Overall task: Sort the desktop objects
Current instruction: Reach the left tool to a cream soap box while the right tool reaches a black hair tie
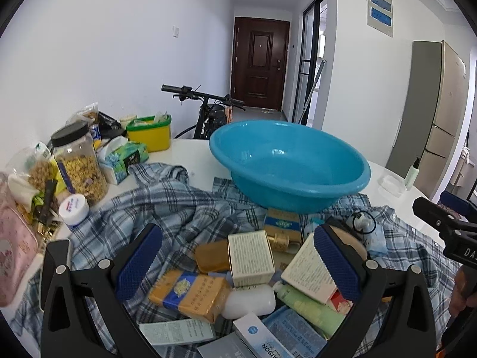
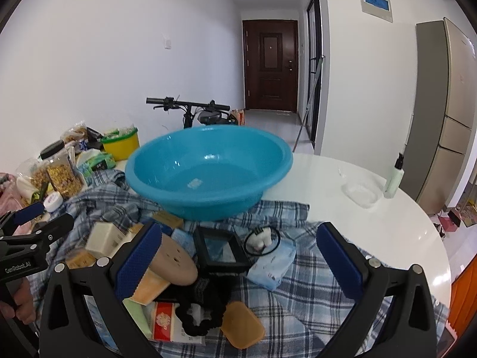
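Note:
A blue plastic basin (image 1: 289, 164) (image 2: 208, 173) sits empty on a blue plaid shirt (image 1: 167, 205) (image 2: 298, 283) spread over the white table. A pile of small items lies on the shirt in front of it: a cream box (image 1: 250, 258), a yellow and blue pack (image 1: 187, 294), a green tube (image 1: 310, 304), a black square frame (image 2: 220, 249), a black scrunchie (image 2: 202, 313), an orange soap (image 2: 243, 326). My left gripper (image 1: 238, 261) is open and empty above the pile. My right gripper (image 2: 238, 258) is open and empty above the frame.
At the left stand a clear jar of snacks (image 1: 79, 164), a small white jar (image 1: 74, 208), a green tissue pack (image 1: 125, 159), a yellow tub (image 1: 150, 132) and a pink pouch (image 1: 15, 247). A green pump bottle (image 2: 395, 177) and a clear dish (image 2: 360, 194) stand at the right. A bicycle (image 1: 205, 110) stands behind the table.

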The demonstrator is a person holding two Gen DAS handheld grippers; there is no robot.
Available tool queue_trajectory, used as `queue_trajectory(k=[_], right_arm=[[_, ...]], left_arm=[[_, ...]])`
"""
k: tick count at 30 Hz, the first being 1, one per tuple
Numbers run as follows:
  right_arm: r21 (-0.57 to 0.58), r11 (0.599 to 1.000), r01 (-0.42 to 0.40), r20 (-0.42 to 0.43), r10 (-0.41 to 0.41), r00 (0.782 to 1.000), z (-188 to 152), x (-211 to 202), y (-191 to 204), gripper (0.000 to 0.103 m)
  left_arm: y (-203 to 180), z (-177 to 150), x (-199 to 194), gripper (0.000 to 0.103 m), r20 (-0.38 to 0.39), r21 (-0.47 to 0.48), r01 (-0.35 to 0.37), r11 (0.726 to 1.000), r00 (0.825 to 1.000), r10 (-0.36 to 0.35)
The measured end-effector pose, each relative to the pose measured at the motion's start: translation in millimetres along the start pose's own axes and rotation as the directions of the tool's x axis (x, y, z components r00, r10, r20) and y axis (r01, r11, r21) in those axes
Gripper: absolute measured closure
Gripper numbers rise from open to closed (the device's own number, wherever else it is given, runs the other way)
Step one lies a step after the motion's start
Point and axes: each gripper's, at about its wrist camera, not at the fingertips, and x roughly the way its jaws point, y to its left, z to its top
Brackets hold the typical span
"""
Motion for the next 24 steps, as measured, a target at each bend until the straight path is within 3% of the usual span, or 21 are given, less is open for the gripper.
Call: queue_trajectory(k=[11,17,24], right_arm=[[-0.010,1.000,-0.023,0.033,0.023,0.999,24,-13,2,0.000],[-0.009,0.999,-0.040,0.006,0.040,0.999,18,-10,2,0.000],[-0.026,0.997,-0.079,-0.066,0.077,0.995,4,-6,5,0.000]], left_arm=[[-21,20,-9,0.000,-0.009,0.102,0.016,0.995,1.000,-0.016],[-29,12,-1,0.000,-0.085,0.130,0.108,0.986,0.992,-0.097],[-37,2,8,0.000,-0.166,0.179,0.139,0.974,0.980,-0.110]])
